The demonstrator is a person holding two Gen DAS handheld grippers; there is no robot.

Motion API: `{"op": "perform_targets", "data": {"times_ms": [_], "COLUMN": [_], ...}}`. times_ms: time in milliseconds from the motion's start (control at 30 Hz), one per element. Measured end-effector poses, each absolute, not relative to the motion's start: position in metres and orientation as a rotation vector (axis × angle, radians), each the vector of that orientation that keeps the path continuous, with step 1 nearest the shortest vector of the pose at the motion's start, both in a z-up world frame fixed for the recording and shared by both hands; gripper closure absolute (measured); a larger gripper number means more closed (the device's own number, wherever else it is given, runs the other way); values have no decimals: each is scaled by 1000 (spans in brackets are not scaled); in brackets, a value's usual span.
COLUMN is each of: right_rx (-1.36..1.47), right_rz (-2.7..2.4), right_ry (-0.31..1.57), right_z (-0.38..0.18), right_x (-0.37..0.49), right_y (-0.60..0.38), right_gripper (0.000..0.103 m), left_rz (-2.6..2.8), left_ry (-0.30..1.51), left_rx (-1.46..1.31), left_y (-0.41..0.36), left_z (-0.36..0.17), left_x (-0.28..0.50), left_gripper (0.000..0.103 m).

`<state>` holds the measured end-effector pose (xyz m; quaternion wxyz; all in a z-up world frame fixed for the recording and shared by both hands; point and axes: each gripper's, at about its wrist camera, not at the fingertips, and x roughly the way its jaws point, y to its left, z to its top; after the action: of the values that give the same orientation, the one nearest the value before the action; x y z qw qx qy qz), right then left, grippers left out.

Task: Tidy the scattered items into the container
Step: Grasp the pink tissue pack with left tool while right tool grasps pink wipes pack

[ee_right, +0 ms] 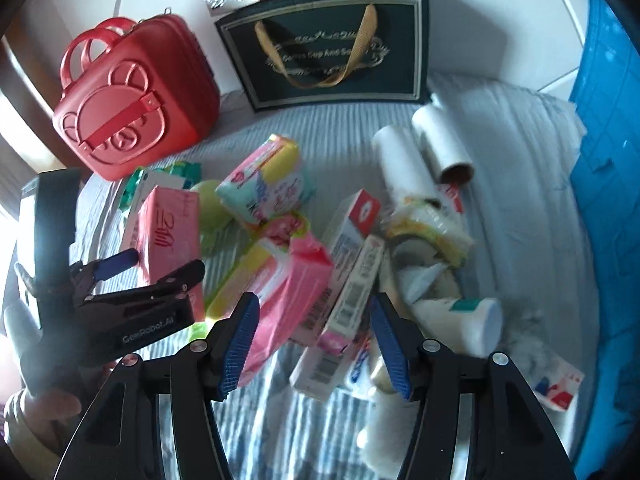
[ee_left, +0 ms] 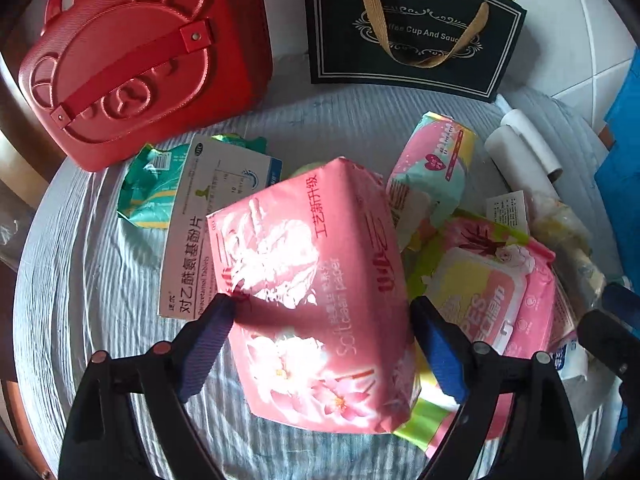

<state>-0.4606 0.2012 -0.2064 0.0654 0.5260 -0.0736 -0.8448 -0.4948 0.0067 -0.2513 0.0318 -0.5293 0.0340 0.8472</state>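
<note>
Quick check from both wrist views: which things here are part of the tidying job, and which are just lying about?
Job:
left hand-held gripper shut on pink tissue pack
right hand-held gripper, open
wet wipes pack
toothpaste boxes
white rolls
red case, closed

Lying about:
black gift bag
striped cloth

Both views were bright daylight, hard sun coming in from the left. Sunlight blew out patches on the pink tissue pack (ee_left: 316, 288), with a sharp finger shadow across its face. Strong fisheye bending and black vignette at all corners. The left wrist view was mostly sharp; the right wrist view was softer (motion smear on the white bottle (ee_right: 460, 322) and boxes). A hazy flare veiled the left gripper (ee_right: 160, 260) at that frame's left edge.
</note>
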Motion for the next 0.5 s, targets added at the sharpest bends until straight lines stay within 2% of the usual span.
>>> {"op": "perform_targets", "data": {"times_ms": [67,167,300,500], "right_rx": [1606,1612,1621,1667], "right_rz": [-2524,-2494,-2451,-2438], "right_ry": [-255,-362,-449,-562], "right_z": [-214,-220,-231,-263], "right_x": [-454,-441,-435,-455], "right_y": [196,189,176,167], "right_gripper": [45,50,51,52], "left_rz": [2611,2608,2591,2581], "left_ry": [112,92,55,59], "left_rx": [-1604,-1572,-1552,-1569], "left_y": [2,-7,-16,-24], "left_z": [-248,-238,-238,-253], "left_x": [-479,-457,-447,-461], "left_gripper": [31,43,43,28]}}
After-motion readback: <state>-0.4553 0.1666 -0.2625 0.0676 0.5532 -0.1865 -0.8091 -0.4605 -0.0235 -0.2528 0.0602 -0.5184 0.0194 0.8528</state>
